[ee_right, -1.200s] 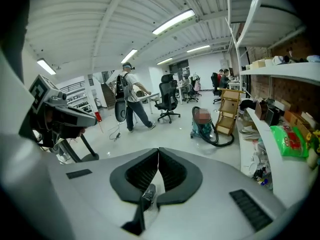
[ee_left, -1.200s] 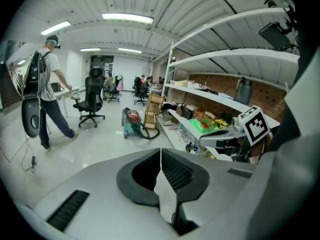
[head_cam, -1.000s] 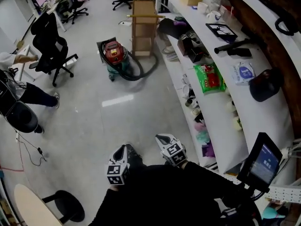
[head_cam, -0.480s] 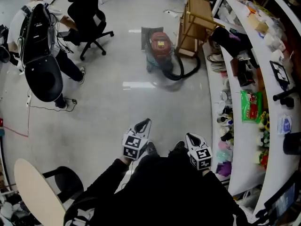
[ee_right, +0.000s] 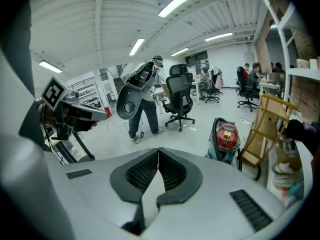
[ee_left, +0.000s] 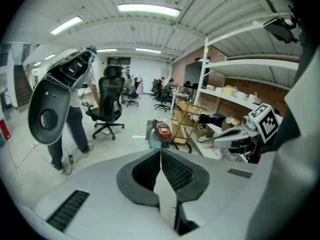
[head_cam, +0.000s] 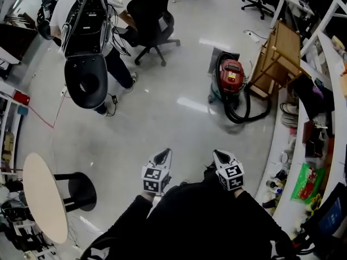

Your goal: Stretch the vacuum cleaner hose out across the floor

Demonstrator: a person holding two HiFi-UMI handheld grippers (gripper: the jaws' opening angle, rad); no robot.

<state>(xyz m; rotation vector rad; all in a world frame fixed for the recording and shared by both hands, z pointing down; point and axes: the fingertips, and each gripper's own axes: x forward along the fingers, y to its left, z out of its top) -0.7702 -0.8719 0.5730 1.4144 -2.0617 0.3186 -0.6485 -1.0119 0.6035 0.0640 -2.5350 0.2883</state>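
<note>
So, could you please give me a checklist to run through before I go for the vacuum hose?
1. Left gripper empty, jaws together: ok.
2. Right gripper empty, jaws together: ok.
3. Hose found, looped on floor beside vacuum cleaner: ok.
4. Hose within reach: not ok, it lies well ahead.
5. Person away from the route: ok, off to the left.
6. Hose's free end located: cannot tell.

Bright, even indoor light from the ceiling strip lamps (ee_left: 148, 8). I see white glare patches on the glossy floor (head_cam: 191, 104), and shadows are short and soft. Both gripper views are heavy fisheye, with black corners and lines bowing at the edges. Head view is fairly sharp, bent at the rim. The left gripper (ee_left: 160, 152) shell near the lens looks soft.
</note>
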